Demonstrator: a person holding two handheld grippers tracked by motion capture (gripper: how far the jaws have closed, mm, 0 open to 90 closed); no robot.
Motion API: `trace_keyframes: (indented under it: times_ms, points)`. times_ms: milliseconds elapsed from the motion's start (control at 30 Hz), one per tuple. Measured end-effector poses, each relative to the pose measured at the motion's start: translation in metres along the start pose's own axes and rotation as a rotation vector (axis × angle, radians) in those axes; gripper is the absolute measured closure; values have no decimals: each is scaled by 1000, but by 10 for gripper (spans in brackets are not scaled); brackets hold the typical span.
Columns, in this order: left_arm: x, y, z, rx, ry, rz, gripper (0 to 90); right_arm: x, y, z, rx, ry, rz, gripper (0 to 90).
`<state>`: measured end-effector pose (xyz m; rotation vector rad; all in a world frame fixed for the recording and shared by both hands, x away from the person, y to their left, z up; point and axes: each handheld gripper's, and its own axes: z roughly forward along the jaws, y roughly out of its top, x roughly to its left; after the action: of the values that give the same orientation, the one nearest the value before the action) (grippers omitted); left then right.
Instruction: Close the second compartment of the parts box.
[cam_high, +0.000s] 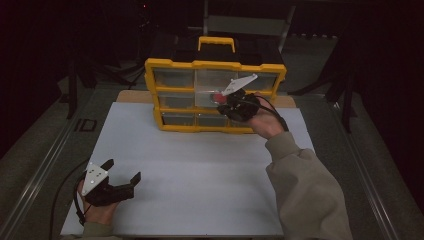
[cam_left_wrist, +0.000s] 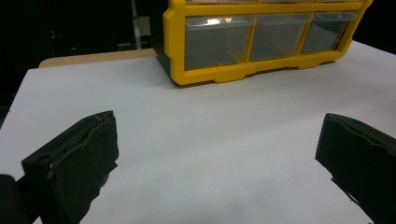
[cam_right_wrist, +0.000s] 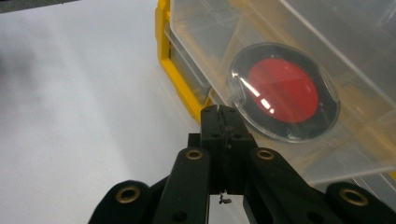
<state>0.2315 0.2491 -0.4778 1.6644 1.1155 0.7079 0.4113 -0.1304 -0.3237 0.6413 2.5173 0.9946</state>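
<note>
Presently we list: red disc (cam_right_wrist: 282, 91) in a pulled-out clear drawer (cam_right_wrist: 299, 70) of the yellow organiser (cam_high: 215, 95), bench's twelve o'clock; right claw (cam_right_wrist: 223, 122) together beside it; left claw (cam_high: 122, 172) apart, seven o'clock.

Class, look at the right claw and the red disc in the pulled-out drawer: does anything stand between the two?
Nothing visible does. In the right gripper view the right claw, shut with nothing between its jaws, sits just short of the red disc, which lies in the clear drawer of the yellow organiser.
</note>
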Motion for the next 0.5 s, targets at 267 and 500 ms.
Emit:
trace_keyframes:
  times_ms: [267, 500]
  points:
    - [0, 0, 0, 0, 1, 0, 0, -2, 5, 3, -26, -11, 22, 900]
    - [0, 0, 0, 3, 2, 2, 0, 1, 10, 4, -53, -13, 21, 900]
